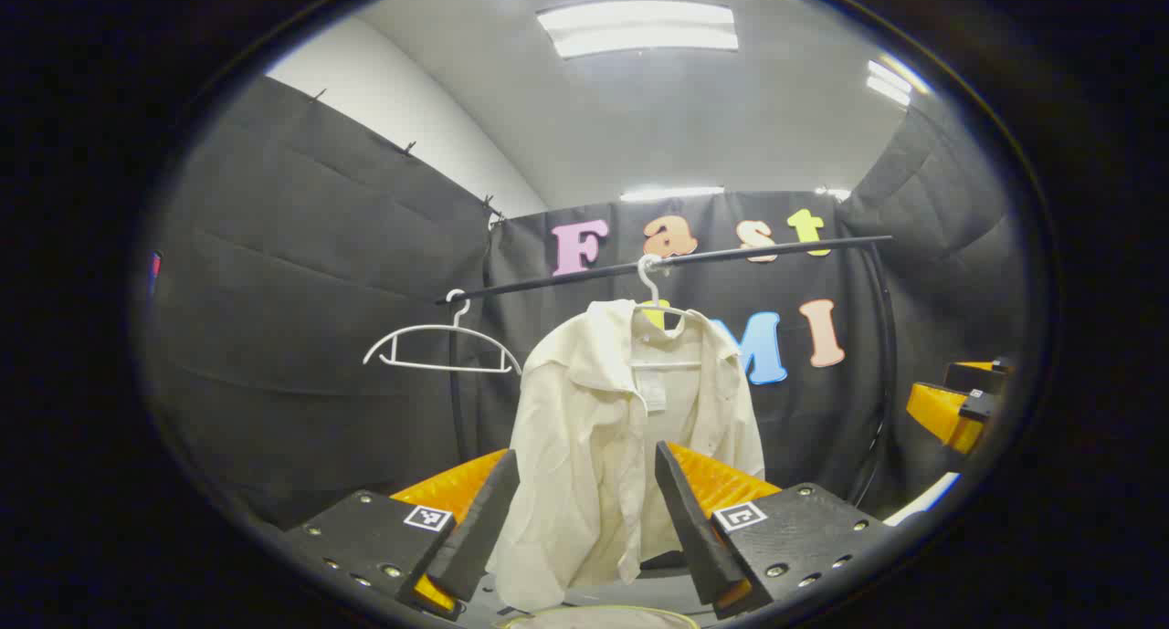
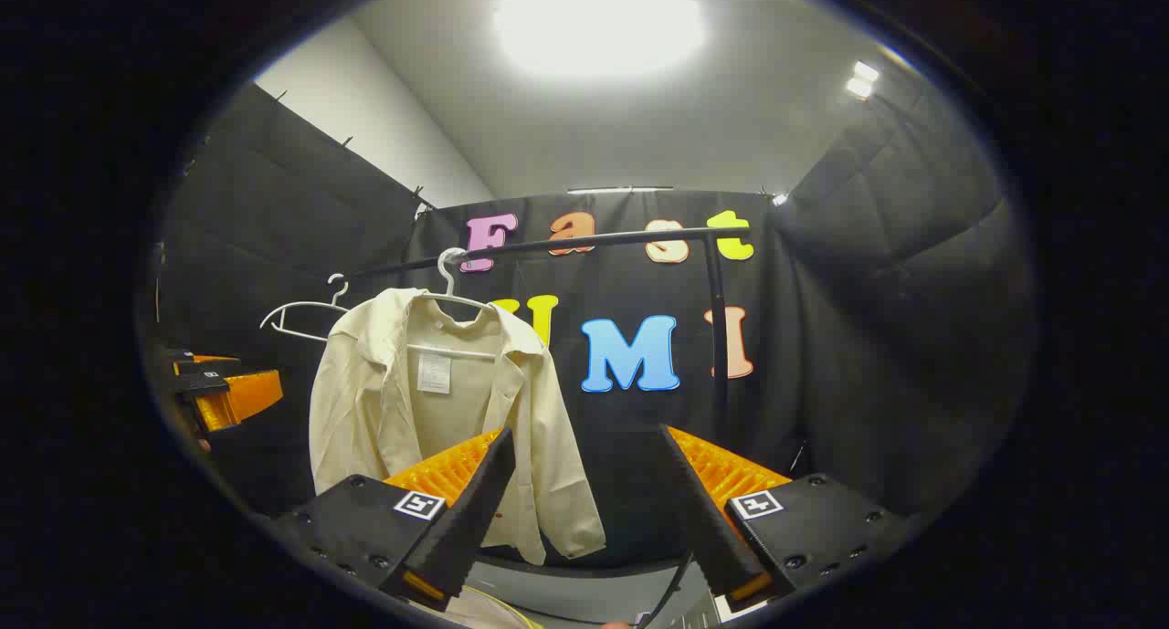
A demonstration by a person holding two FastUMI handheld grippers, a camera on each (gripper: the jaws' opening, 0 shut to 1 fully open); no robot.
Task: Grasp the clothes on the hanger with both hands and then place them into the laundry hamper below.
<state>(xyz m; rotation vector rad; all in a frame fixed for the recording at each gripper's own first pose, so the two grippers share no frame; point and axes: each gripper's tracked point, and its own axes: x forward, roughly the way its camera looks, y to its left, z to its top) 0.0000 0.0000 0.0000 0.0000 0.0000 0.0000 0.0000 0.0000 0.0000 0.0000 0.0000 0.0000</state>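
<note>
A cream shirt (image 1: 603, 428) hangs open on a white hanger (image 1: 650, 287) from a black rail (image 1: 676, 260). In the left gripper view, my left gripper (image 1: 584, 501) is open, some way short of the shirt, which shows straight ahead between its fingers. The right gripper view has the same shirt (image 2: 438, 410) left of centre. My right gripper (image 2: 584, 492) is open and holds nothing, with the shirt's right sleeve beyond its left finger. The pale rim of the hamper (image 1: 603, 616) peeks in at the bottom of the left gripper view.
An empty white hanger (image 1: 438, 346) hangs on the rail to the left of the shirt. The rail's black upright post (image 2: 717, 328) stands to the right. The other gripper (image 1: 954, 405) shows at the right edge, and likewise the other gripper (image 2: 219, 392) at the left edge.
</note>
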